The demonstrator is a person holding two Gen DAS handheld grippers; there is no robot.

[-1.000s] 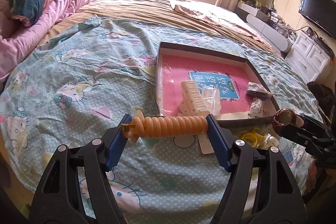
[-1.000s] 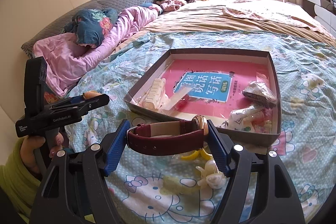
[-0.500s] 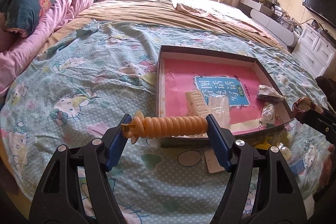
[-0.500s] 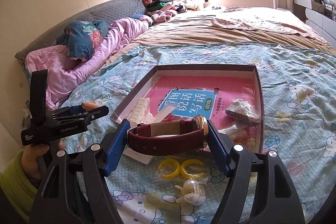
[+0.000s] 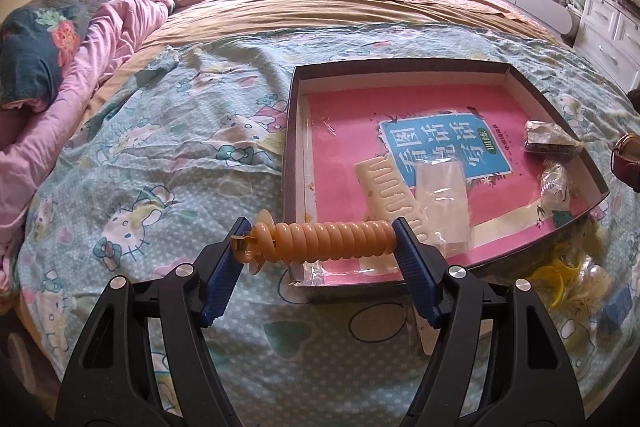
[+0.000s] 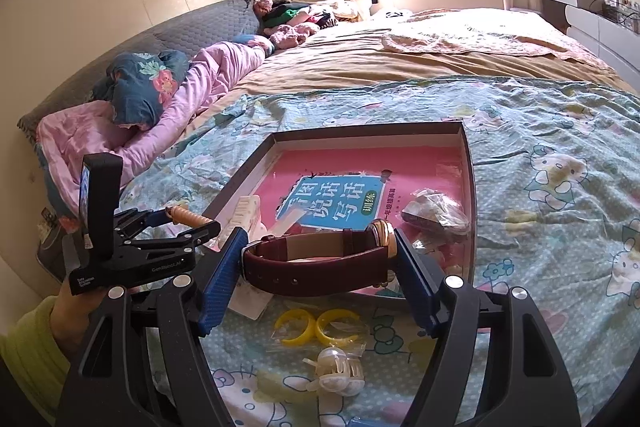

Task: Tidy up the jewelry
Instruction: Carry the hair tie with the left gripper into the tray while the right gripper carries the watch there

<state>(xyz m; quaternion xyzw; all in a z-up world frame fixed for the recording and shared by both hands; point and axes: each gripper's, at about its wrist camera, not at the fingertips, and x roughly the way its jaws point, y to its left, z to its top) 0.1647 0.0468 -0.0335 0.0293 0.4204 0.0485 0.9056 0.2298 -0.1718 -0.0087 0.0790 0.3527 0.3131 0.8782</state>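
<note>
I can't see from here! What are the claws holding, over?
Left gripper shut on orange spiral hair tie. Right gripper shut on maroon watch. Both near tray front edge. Nothing blocking.

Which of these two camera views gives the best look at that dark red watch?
The right wrist view. There the watch fills the middle, clamped between the right tongs, with its strap, holes and gold case all visible. The left wrist view catches only a sliver of it at the far right edge.
</note>
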